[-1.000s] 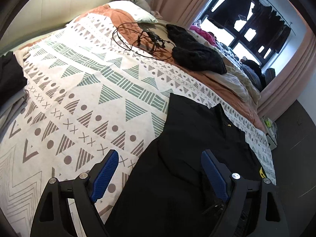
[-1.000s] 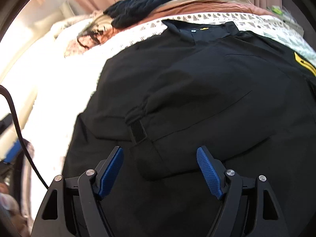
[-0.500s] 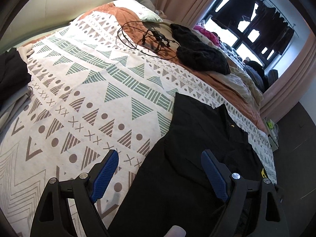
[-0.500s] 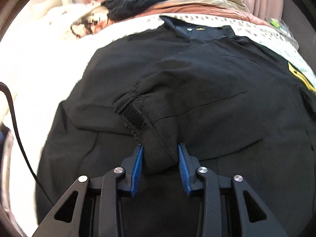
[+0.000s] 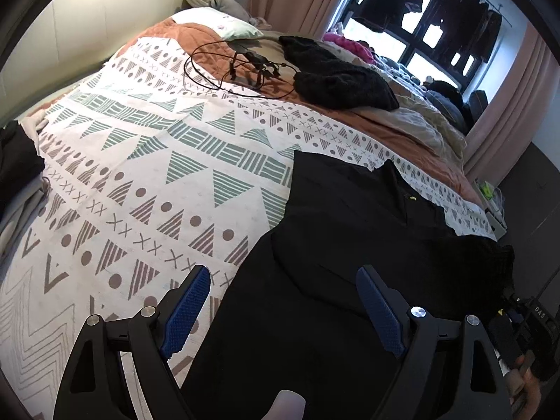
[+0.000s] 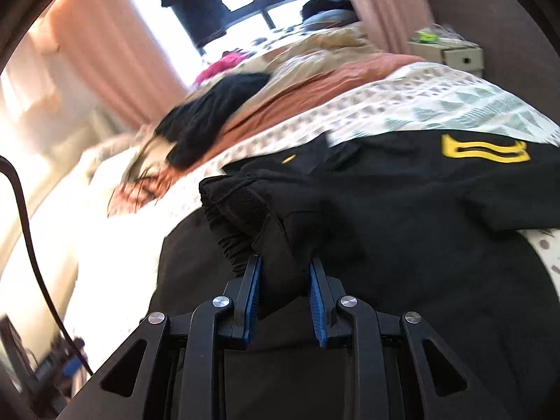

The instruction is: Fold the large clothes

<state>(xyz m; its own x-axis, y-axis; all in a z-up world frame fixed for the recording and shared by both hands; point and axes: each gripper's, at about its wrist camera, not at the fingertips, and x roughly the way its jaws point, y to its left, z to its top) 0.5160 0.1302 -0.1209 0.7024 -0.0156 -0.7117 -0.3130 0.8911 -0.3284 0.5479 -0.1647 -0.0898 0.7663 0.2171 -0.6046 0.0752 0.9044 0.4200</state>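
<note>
A large black jacket (image 5: pixel 350 227) lies spread on the patterned bedspread (image 5: pixel 147 175), collar toward the far side. My left gripper (image 5: pixel 282 273) hovers open over the jacket's left edge, nothing between its blue pads. In the right wrist view the same jacket (image 6: pixel 402 210) shows a yellow logo (image 6: pixel 484 148). My right gripper (image 6: pixel 284 260) is closing on the sleeve end; the pads press a bunch of black fabric just below the cuff (image 6: pixel 245 203) with its velcro strap. The sleeve is lifted off the jacket body.
A black knit garment (image 5: pixel 336 77) and tangled cables (image 5: pixel 245 66) lie on the far part of the bed, near a pillow (image 5: pixel 224 24). Dark clothes (image 5: pixel 17 161) sit at the left edge. A small box (image 6: pixel 451 52) stands beyond the bed by the curtain.
My right gripper went from wide open to clamped on the sleeve end, then rose and swung, lifting the sleeve off the jacket. The left gripper shifted slightly and stays open.
</note>
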